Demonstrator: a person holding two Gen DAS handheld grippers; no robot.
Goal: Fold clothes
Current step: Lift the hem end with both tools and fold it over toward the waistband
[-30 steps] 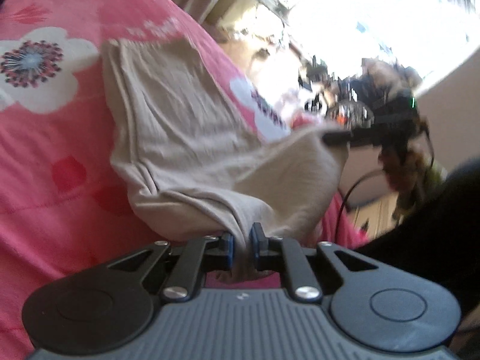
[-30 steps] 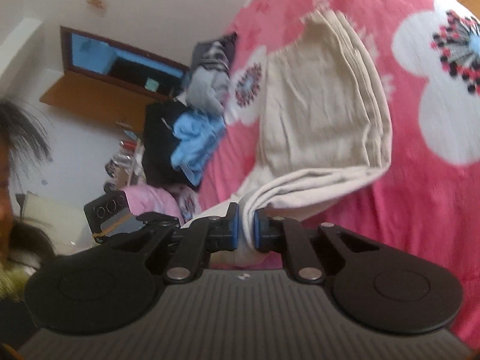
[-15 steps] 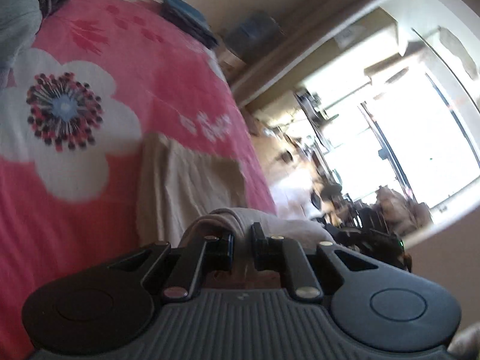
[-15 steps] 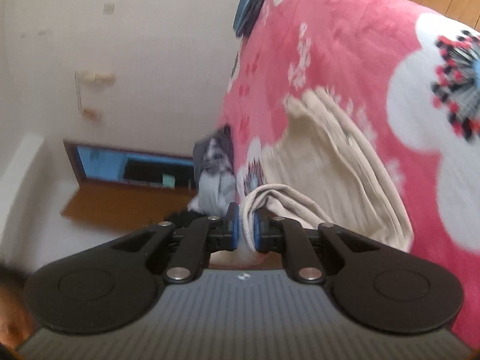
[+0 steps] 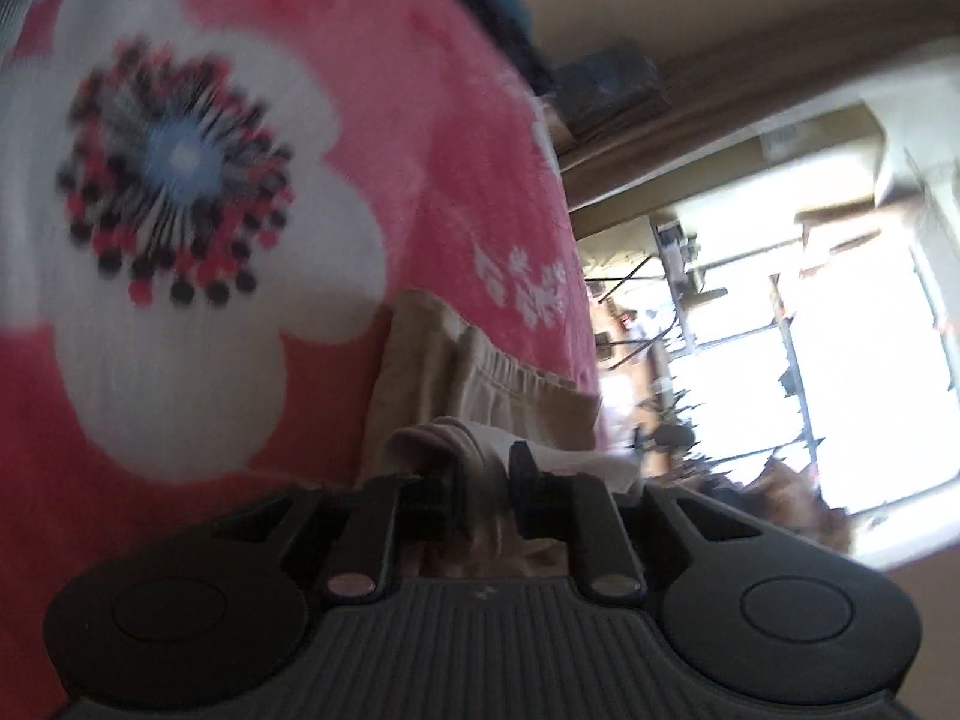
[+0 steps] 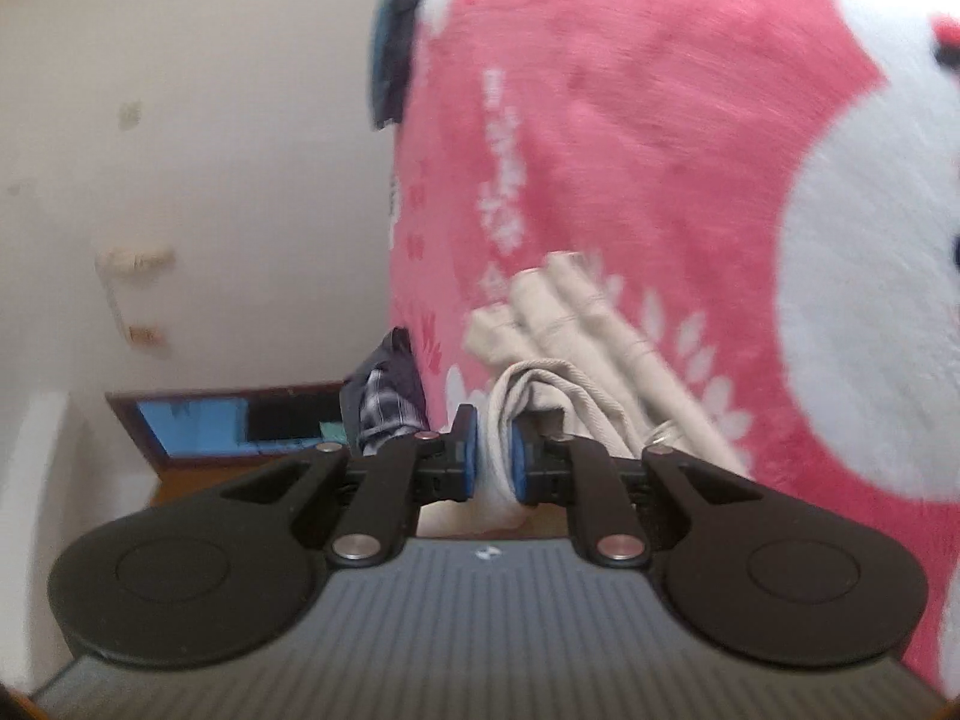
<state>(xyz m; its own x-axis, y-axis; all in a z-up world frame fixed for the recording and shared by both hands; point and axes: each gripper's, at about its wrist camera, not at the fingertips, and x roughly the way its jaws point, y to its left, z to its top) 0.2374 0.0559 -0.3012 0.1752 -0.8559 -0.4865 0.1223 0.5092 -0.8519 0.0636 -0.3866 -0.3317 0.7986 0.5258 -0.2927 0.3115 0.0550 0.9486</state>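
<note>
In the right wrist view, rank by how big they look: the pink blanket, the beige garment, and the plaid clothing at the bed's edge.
1. Pink blanket
2. Beige garment
3. Plaid clothing

The beige garment lies nearer the camera, so its lead may be exaggerated.

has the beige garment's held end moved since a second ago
Yes: the left tongs carried the beige garment forward over itself, toward the waistband end on the pink blanket.

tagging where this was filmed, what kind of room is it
Most likely a bedroom at home: a bed under a pink flowered blanket, beige trousers being folded on it, more clothes piled at its edge.
</note>
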